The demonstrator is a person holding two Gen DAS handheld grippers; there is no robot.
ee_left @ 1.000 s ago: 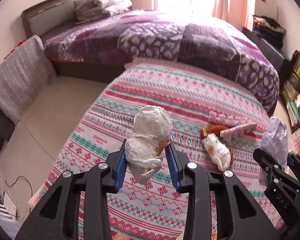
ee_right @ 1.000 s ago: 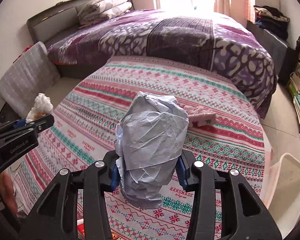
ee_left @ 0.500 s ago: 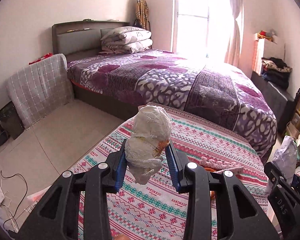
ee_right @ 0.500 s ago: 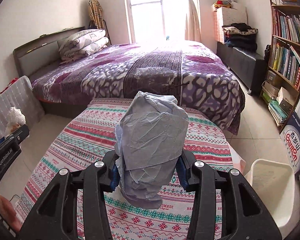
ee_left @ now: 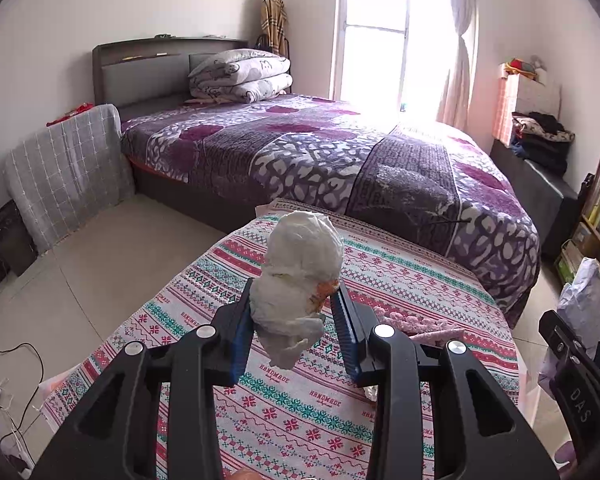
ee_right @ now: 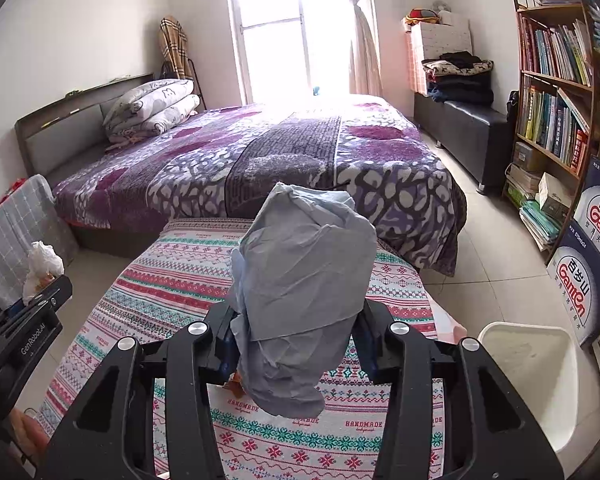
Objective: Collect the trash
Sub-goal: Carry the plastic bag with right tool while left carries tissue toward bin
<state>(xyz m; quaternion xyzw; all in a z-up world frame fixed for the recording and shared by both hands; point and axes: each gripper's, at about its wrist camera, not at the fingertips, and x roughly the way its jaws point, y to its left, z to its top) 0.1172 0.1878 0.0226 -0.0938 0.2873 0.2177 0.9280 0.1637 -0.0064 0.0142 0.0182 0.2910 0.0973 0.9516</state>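
My left gripper (ee_left: 296, 320) is shut on a crumpled white tissue wad (ee_left: 300, 272) with an orange stain, held above the patterned table cloth (ee_left: 300, 420). My right gripper (ee_right: 296, 340) is shut on a crumpled pale blue paper wad (ee_right: 300, 300), also held above the cloth. The right gripper with the blue wad (ee_left: 580, 300) shows at the right edge of the left wrist view; the left gripper with the tissue (ee_right: 40, 268) shows at the left of the right wrist view. A white bin (ee_right: 532, 364) stands on the floor right of the table. Pink wrappers (ee_left: 420, 326) lie on the cloth.
A purple bed (ee_left: 340, 160) stands beyond the table. A bookshelf (ee_right: 556, 92) and stacked water cartons (ee_right: 592, 264) line the right wall. A dark bench with folded clothes (ee_right: 460, 120) sits under the far right wall. Cables (ee_left: 16, 360) lie on the floor at left.
Both grippers have tilted up and risen with their wads; the view swung from the table top to the room. The trash left on the cloth has dropped mostly out of sight.
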